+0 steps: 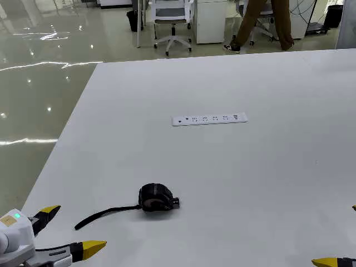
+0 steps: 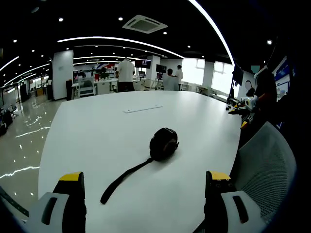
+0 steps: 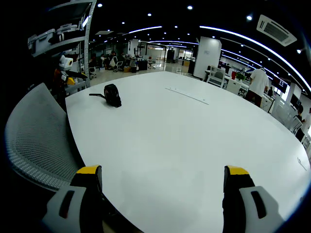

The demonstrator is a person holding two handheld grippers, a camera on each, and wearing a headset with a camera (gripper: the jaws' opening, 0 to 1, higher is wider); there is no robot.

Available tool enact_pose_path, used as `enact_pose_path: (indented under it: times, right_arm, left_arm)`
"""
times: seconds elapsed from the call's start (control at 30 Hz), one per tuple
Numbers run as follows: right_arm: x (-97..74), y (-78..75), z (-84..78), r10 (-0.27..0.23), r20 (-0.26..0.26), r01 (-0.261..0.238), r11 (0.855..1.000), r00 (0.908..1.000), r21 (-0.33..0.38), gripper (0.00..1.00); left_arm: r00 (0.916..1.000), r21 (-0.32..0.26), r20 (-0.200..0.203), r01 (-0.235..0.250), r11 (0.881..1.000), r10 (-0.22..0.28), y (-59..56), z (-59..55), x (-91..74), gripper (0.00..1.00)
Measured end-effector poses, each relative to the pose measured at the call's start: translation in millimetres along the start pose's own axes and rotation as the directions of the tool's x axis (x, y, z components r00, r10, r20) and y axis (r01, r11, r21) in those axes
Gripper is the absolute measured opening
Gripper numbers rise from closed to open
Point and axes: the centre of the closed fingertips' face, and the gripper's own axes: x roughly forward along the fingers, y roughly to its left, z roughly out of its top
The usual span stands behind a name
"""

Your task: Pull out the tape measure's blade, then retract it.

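White table [image 1: 250, 183] spreads across the head view. Both grippers hang near its front edge with jaws spread wide and nothing between them: the left gripper [image 2: 145, 176] just behind the tape measure, the right gripper [image 3: 162, 170] well apart from it. A white power strip [image 1: 209, 118] lies mid-table. The black tape measure [image 1: 156, 198] rests nearer the front, its wrist strap [image 1: 105, 214] trailing toward the left gripper.

Bright overhead strip lights [image 2: 121, 41]; glare on floor [image 1: 39, 64]; head view sharp; gripper views fisheye-warped at edges.
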Motion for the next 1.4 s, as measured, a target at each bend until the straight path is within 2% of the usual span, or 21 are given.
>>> enact_pose_path:
  times: [0.2, 0.4, 0.53, 0.7, 0.9, 0.97, 1.03, 1.1, 1.17, 1.23, 1.3, 1.33, 1.4]
  right_arm:
    - [1.2, 1.7, 2.9, 0.016, 0.014, -0.016, 1.0, 0.9998, -0.013, 1.0]
    - [3.5, -0.2, 2.3, 0.028, 0.003, -0.028, 0.999, 0.9996, -0.02, 1.0]
    - [5.0, 0.7, 2.3, 0.042, -0.001, -0.042, 0.999, 0.9991, -0.029, 1.0]
    - [8.0, -2.1, 0.9, 0.049, -0.011, -0.049, 0.998, 0.9988, -0.032, 1.0]
    - [11.1, -2.5, 6.8, 0.057, -0.009, -0.058, 0.998, 0.9983, -0.04, 1.0]
    - [15.3, 0.2, 15.4, 0.071, 0.001, -0.071, 0.997, 0.9975, -0.035, 1.0]
    - [23.9, 7.4, 23.1, 0.107, -0.01, -0.108, 0.991, 0.9942, -0.084, 1.0]
    - [33.0, 14.2, 34.0, 0.141, 0.0, -0.14, 0.986, 0.9901, -0.091, 1.0]
    - [42.1, 17.9, 42.9, 0.16, 0.0, -0.159, 0.981, 0.9871, -0.113, 1.0]
    - [50.6, 21.0, 47.6, 0.178, -0.011, -0.178, 0.974, 0.984, -0.143, 1.0]
    - [60.6, 24.7, 54.1, 0.201, -0.019, -0.201, 0.964, 0.9793, -0.174, 1.0]
    - [66.0, 27.9, 59.7, 0.213, -0.016, -0.213, 0.96, 0.9768, -0.181, 1.0]
    - [73.6, 32.1, 65.2, 0.232, -0.02, -0.231, 0.953, 0.9725, -0.197, 1.0]
  left_arm:
    - [0.9999, -0.004, -0.011, 0.011, 1.0, -0.011, -1.3, -3.2, 0.9, 1.0]
    - [0.9998, -0.001, -0.017, 0.009, 1.0, -0.01, 0.6, -5.0, 2.1, 1.0]
    - [0.9993, -0.009, -0.026, 0.027, 1.0, -0.027, -2.4, -8.0, 3.9, 1.0]
    - [0.9992, 0.001, -0.035, 0.018, 1.0, -0.018, 1.4, -10.5, 6.5, 1.0]
    - [0.998, 0.019, -0.054, 0.033, 0.999, -0.032, 0.7, -10.4, 11.9, 0.98]
    - [0.996, 0.023, -0.073, 0.054, 0.998, -0.052, -1.9, -9.3, 18.9, 0.98]
    - [0.9918, 0.069, -0.097, 0.09, 0.994, -0.083, -6.1, -4.7, 29.3, 0.98]
    - [0.9874, 0.093, -0.117, 0.118, 0.989, -0.107, -8.7, 3.7, 41.5, 0.98]
    - [0.9826, 0.116, -0.129, 0.149, 0.982, -0.133, -11.2, 13.4, 53.9, 0.98]
    - [0.9756, 0.147, -0.16, 0.174, 0.974, -0.151, -10.3, 16.7, 64.6, 0.98]
    - [0.9603, 0.185, -0.213, 0.22, 0.958, -0.18, -13.4, 17.9, 76.2, 0.98]
    - [0.9522, 0.22, -0.239, 0.244, 0.944, -0.19, -15.0, 19.3, 83.1, 0.98]
    - [0.9409, 0.266, -0.278, 0.269, 0.926, -0.193, -16.1, 20.1, 91.7, 0.96]
